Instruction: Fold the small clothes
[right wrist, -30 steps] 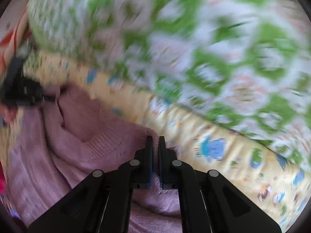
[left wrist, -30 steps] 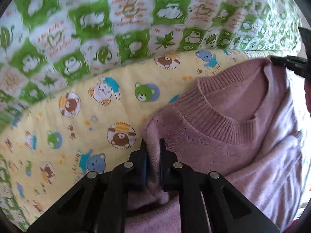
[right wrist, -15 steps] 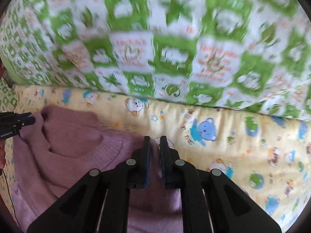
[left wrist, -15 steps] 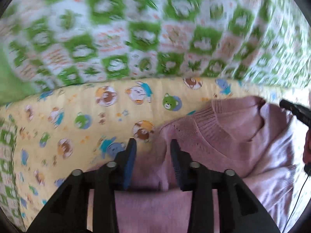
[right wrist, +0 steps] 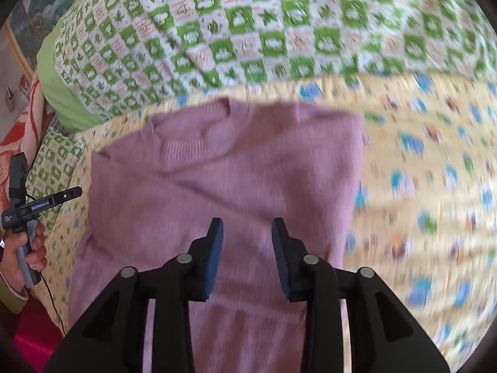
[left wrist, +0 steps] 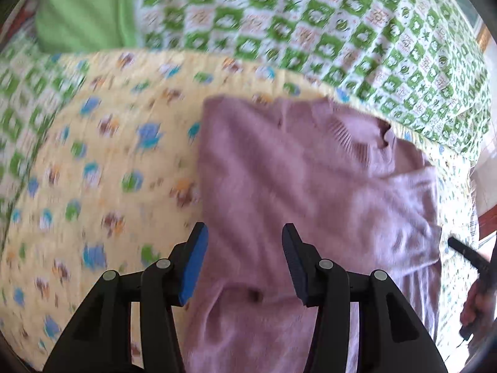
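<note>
Laid flat on the yellow bear-print quilt (left wrist: 102, 168), collar at the far end just short of the green checked pillow (right wrist: 279, 31), sleeves apparently tucked in so the mauve sweater (left wrist: 310, 186) reads as a narrow panel — probably to ready it for the next fold. Left gripper (left wrist: 243, 264) and right gripper (right wrist: 247, 258) both above the near part of the knit, fingers just spread apart and grasping nothing, with cloth seen only beneath the gap. Released this way, most likely, to let the shoulders settle before a fresh hold nearer the hem.
</note>
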The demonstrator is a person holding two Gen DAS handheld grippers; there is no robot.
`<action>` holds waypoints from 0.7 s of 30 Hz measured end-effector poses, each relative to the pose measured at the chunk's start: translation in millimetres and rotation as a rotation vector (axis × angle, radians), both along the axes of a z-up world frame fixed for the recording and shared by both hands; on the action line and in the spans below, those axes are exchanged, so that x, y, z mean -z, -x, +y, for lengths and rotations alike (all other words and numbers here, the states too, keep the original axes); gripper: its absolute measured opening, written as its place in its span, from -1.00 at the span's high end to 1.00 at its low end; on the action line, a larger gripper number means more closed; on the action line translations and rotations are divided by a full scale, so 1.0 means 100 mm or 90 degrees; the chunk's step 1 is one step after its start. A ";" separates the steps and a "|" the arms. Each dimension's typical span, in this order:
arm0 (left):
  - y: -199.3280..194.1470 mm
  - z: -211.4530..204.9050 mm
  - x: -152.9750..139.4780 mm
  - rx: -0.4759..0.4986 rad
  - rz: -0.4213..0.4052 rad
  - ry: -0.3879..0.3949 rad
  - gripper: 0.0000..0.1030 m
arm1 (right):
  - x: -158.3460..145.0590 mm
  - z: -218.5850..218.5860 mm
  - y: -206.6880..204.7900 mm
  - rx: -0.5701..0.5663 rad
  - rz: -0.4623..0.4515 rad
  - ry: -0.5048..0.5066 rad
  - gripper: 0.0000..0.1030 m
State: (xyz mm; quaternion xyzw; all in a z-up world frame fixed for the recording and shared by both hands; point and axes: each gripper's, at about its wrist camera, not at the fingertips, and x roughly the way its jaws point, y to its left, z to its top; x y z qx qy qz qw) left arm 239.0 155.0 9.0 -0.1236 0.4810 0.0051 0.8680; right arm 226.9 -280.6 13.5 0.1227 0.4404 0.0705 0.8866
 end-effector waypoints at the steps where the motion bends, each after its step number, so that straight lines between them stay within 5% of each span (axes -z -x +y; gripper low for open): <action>1: 0.03 0.02 0.01 -0.003 0.004 0.002 0.02 | 0.05 -0.04 0.16 0.009 0.011 -0.008 0.32; 10: 0.11 0.22 -0.08 -0.033 0.002 0.027 -0.14 | 0.31 -0.32 1.07 0.074 0.068 -0.051 0.31; 21: 1.40 0.17 0.46 -0.026 0.079 0.069 -0.14 | 0.31 -0.48 1.83 0.123 0.084 -0.031 0.14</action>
